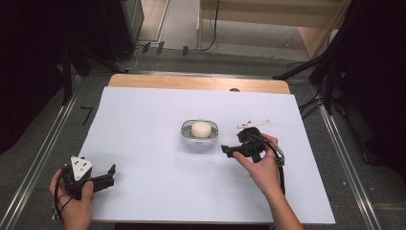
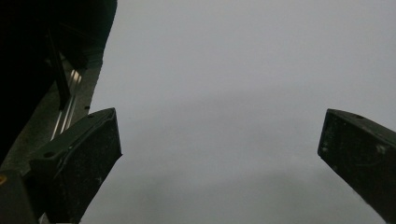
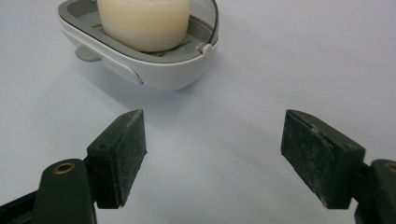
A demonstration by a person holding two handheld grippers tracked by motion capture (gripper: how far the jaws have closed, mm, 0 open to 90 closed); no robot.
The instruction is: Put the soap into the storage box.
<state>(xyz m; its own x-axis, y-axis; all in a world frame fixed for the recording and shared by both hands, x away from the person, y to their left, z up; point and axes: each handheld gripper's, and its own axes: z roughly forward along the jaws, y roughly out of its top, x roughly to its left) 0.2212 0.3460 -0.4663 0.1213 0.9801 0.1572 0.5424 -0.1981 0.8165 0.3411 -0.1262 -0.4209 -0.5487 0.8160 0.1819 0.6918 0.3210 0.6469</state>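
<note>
A grey soap dish (image 1: 199,139) holding a cream bar of soap (image 1: 201,128) sits at the middle of the white table. My right gripper (image 1: 231,144) is just right of the dish, aimed at it, open and empty. In the right gripper view the dish (image 3: 154,70) and soap (image 3: 142,23) lie a short way beyond the gripper (image 3: 212,154), whose jaws stand wide apart and touch nothing. My left gripper (image 1: 111,176) rests near the table's front left corner, far from the dish. In the left gripper view it (image 2: 219,149) is open over bare white surface.
A white sheet (image 1: 143,124) covers the table, with a strip of wood (image 1: 198,82) showing along the far edge. Metal rails and dark stands flank both sides. The left table edge and floor rail (image 2: 70,102) lie close to my left gripper.
</note>
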